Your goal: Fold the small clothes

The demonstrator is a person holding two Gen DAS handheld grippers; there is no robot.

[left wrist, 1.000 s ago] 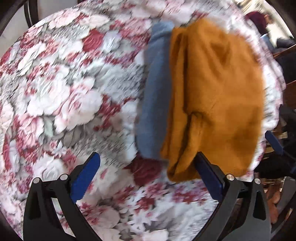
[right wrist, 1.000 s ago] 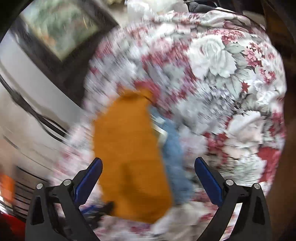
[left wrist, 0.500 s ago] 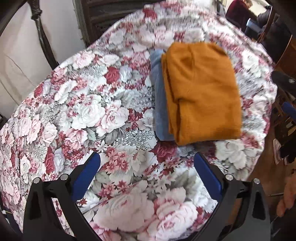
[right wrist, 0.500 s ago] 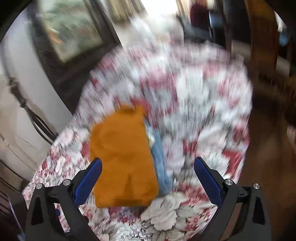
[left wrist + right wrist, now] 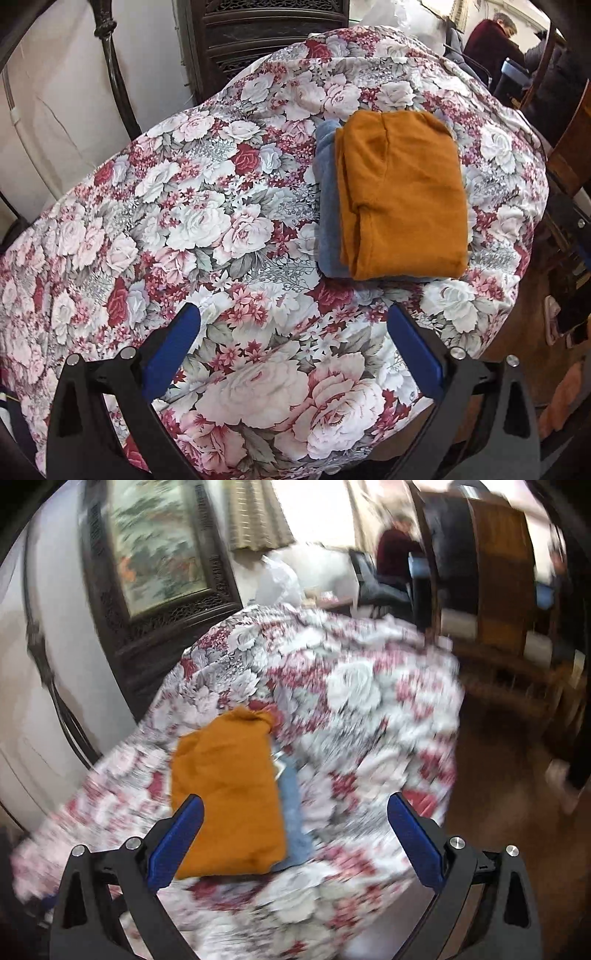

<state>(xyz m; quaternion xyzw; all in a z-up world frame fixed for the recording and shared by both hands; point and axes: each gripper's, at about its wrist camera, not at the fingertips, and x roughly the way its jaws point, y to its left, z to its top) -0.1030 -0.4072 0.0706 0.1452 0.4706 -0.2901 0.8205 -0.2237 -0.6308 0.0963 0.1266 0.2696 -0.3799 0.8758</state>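
A folded mustard-orange garment (image 5: 402,195) lies on top of a folded grey-blue garment (image 5: 327,206) on the floral tablecloth (image 5: 192,229). Only the blue one's left edge shows. My left gripper (image 5: 291,343) is open and empty, held above the cloth, short of the pile. In the right wrist view the same orange garment (image 5: 225,794) and blue garment (image 5: 293,812) lie ahead of my right gripper (image 5: 295,830), which is open and empty above the cloth. That view is blurred.
A dark carved wooden frame (image 5: 258,40) and a white wall stand behind the table. A framed painting (image 5: 159,546) hangs at the back. A seated person in dark red (image 5: 491,44) and wooden furniture (image 5: 498,579) are at the far right. The table edge drops off on the right.
Both grippers have pulled back and up from the pile, so the stacked garments look smaller and farther off. The garments lie as before. Both grippers stay open.
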